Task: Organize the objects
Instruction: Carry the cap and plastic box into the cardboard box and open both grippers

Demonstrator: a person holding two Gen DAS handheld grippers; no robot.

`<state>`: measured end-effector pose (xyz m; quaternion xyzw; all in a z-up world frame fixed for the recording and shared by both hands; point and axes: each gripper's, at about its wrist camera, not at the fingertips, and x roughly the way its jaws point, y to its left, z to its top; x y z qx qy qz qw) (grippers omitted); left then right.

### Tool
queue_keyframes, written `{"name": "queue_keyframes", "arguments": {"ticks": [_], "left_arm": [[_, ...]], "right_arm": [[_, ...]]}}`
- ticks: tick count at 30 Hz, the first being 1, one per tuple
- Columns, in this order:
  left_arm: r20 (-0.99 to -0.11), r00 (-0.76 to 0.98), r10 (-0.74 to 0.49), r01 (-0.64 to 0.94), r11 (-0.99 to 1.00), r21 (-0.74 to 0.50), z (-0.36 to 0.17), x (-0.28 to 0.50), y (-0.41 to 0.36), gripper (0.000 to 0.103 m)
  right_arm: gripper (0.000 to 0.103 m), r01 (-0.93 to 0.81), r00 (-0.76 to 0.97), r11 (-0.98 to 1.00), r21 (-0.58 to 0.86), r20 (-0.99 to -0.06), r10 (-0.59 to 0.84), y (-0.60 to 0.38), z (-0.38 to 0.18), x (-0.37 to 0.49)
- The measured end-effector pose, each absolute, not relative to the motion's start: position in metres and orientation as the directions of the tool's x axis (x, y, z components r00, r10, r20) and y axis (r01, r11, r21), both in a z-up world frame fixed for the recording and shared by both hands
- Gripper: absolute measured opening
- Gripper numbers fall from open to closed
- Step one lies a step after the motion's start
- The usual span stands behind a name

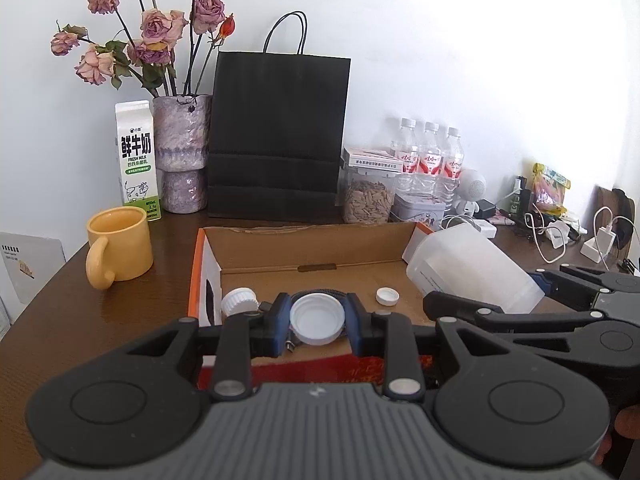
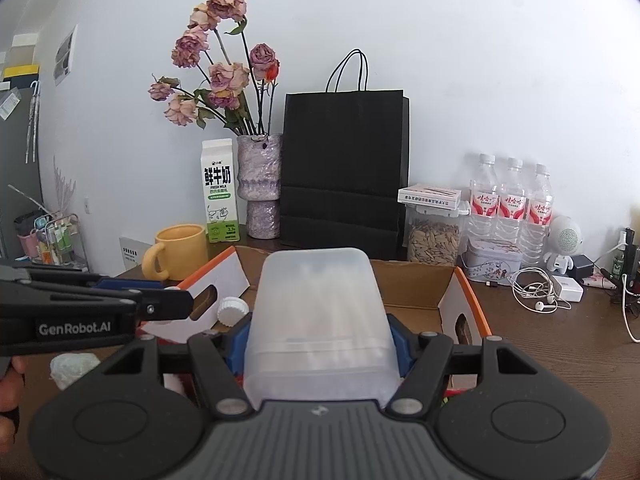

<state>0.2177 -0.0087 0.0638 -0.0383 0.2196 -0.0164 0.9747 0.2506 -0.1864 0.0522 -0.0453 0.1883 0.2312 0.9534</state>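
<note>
While both tongs hover above the box [image 1: 312, 248], the entry reads as follows.

Left gripper [image 1: 318, 320]: jaws drawn in narrow, pads pressing either side of a white lid [image 1: 318, 324]. Lid sits roughly flat, hollow side facing the camera, held over the near end of the box.

Right gripper [image 2: 318, 344]: jaws about half spread, clamped on a frosted tub [image 2: 320, 312]. Tub lies lengthwise along the fingers, long axis pointing away from the hand toward the bag [image 2: 344, 168]; which end is the mouth cannot be told. In the left view the tub [image 1: 472, 268] slants over the right end of the box.

Box contents: a ribbed cap [image 1: 239, 300], a small cap [image 1: 387, 296], a dark cable partly hidden behind the lid.

Surroundings on the table [image 1: 80, 320]: mug [image 1: 120, 244], milk carton [image 1: 136, 160], vase [image 1: 182, 152].

Step in hand, as judged: bringing lid and tub together, or setting both in the box. To do it well, keep both grips firm, square the lid to the tub's mouth before pressing, and stay clear of the box walls.
</note>
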Motion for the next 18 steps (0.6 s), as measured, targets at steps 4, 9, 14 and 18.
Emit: {"name": "queue_keyframes", "arguments": {"ticks": [4, 9, 14, 18], "left_arm": [[-0.425, 0.904, -0.037, -0.001, 0.996, -0.089, 0.064, 0.243, -0.008, 0.03], [-0.448, 0.894, -0.025, -0.023, 0.995, -0.101, 0.057, 0.278, -0.008, 0.03], [-0.48, 0.877, -0.012, -0.044, 0.994, -0.105, 0.047, 0.307, -0.009, 0.03], [-0.503, 0.864, 0.001, -0.063, 0.993, -0.105, 0.039, 0.322, -0.008, 0.03]], "right_arm": [[0.065, -0.451, 0.822, 0.893, 0.01, -0.384, 0.42, -0.182, 0.05, 0.278], [0.065, -0.441, 0.821, 0.897, 0.027, -0.391, 0.415, -0.178, 0.045, 0.313], [0.065, -0.426, 0.813, 0.904, 0.036, -0.423, 0.4, -0.177, 0.036, 0.342], [0.065, -0.411, 0.805, 0.91, 0.047, -0.45, 0.387, -0.18, 0.026, 0.358]]}}
